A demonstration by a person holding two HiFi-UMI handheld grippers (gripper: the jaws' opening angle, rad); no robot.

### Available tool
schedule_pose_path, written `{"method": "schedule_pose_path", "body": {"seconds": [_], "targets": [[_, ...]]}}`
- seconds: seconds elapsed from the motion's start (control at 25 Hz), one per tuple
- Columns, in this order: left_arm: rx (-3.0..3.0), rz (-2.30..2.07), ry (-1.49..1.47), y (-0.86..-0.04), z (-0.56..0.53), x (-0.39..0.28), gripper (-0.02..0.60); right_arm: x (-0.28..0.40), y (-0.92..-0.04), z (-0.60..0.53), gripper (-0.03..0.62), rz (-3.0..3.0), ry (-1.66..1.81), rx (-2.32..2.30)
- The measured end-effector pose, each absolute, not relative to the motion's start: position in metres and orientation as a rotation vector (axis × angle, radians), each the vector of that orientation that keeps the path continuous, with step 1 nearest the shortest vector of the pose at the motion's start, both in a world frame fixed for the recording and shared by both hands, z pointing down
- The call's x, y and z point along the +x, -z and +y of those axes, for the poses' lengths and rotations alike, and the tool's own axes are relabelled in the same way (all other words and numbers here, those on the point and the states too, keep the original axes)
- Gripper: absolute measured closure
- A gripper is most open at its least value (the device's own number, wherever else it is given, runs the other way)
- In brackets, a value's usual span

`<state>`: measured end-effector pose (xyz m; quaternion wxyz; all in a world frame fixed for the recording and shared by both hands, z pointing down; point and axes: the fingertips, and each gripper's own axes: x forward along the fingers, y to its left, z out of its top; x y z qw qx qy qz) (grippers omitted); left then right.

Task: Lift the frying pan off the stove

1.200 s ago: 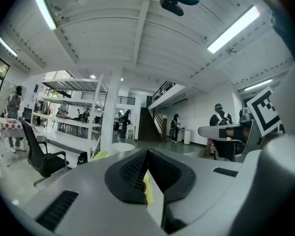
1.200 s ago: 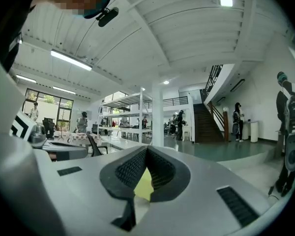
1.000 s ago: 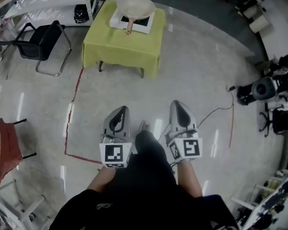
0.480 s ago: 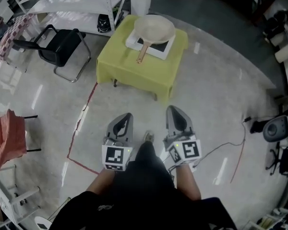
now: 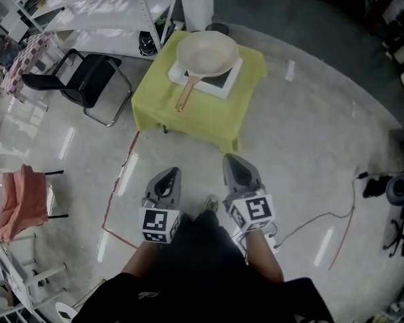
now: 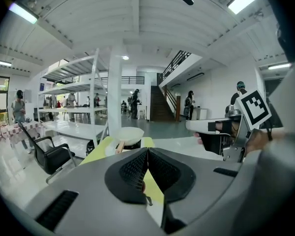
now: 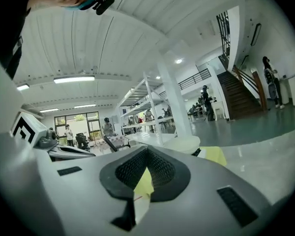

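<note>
A cream frying pan (image 5: pixel 207 52) with a wooden handle (image 5: pixel 184 96) sits on a white-framed stove (image 5: pixel 226 82) on a low table under a yellow-green cloth (image 5: pixel 209 110). The pan (image 6: pixel 128 134) also shows small and far off in the left gripper view, and the pan (image 7: pixel 182 144) shows in the right gripper view. My left gripper (image 5: pixel 168 176) and right gripper (image 5: pixel 230 163) are held side by side in front of the person, well short of the table. Both are shut with nothing between the jaws.
A black chair (image 5: pixel 85 81) stands left of the table, white shelving (image 5: pixel 108 12) behind it. A red line (image 5: pixel 118 180) is taped on the floor. A chair with a pink cloth (image 5: pixel 20 204) is at far left. A cable (image 5: pixel 340 217) and equipment (image 5: pixel 398 188) lie right.
The person has walked toward the table, which now sits nearer and larger in the head view. Both grippers stay shut, side by side in front of the body.
</note>
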<state>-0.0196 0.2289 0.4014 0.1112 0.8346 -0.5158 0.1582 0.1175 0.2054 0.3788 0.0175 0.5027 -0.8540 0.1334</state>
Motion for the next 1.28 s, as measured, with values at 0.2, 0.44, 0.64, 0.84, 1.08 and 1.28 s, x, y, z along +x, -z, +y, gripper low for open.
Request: {"method": "schedule_pose_path", "body": {"seconds": [0.2,0.44,0.64,0.84,1.08,1.28], "targets": [[2.448,-1.507,-0.472,-0.403,0.207,-0.004,0.537,0.125,-0.384,0.184,0.579,-2.645,-0.475,1.524],[2.421,-1.489,-0.463,-0.419,0.173,0.001,0.537,0.127,-0.403,0.154,0.579,-2.642,-0.522,1.503],[2.391,-1.491,-0.44,-0.427,0.14,-0.006,0.537,0.115,-0.408,0.122,0.579,-2.642,-0.528,1.447],[2.341,-1.479,-0.448,-0.438,0.107,-0.018,0.537,0.101,-0.415,0.08,0.579,-2.642,-0.552,1.402],[2.269,-1.461,-0.464,-0.466,0.07,-0.047,0.537,0.075,-0.448,0.038,0.579,-2.592,-0.662,1.35],[2.207,-1.398,-0.444,-0.483,0.033,-0.065,0.537,0.063,-0.468,-0.001,0.579,-2.538,-0.719,1.315]]}}
